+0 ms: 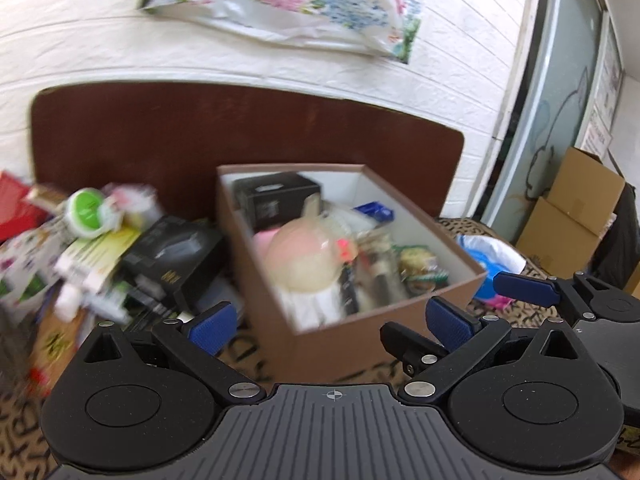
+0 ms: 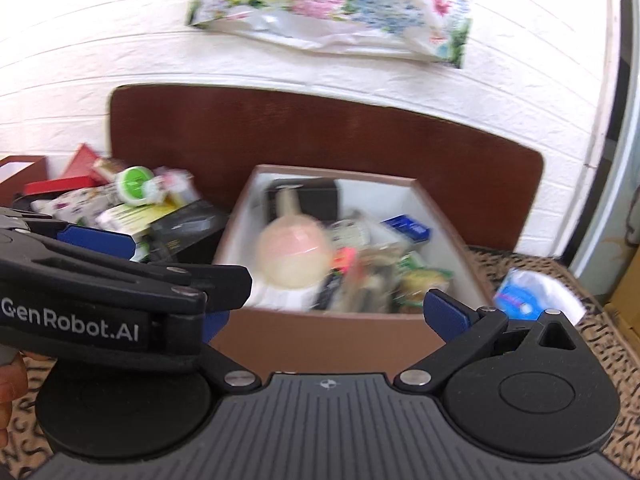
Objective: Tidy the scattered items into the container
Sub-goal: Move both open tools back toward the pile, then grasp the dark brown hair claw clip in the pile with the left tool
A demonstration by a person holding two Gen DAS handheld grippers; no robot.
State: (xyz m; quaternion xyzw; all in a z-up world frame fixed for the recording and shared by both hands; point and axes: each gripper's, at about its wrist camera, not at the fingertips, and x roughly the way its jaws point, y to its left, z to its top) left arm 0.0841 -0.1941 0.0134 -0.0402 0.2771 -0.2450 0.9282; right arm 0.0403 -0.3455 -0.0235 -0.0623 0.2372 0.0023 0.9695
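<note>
Left wrist view: left gripper (image 1: 332, 320) jaws wide apart, empty, just before the brown box (image 1: 384, 316). Right gripper (image 2: 328, 316) also spread, nothing held. Box holds a pink bulb-shaped item (image 2: 292, 252) and packets; clutter pile (image 1: 100, 248) sits left of it, white-blue packet (image 2: 532, 296) right.

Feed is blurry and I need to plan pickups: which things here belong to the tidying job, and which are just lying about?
Job:
- brown cardboard box with white lining, already partly filled
- heap of loose packets and boxes left of it
- round green-lidded tub on that heap
- blue-and-white plastic bag right of the box

Lying about:
- floral plastic bag on wall
- tan cardboard cartons
</note>
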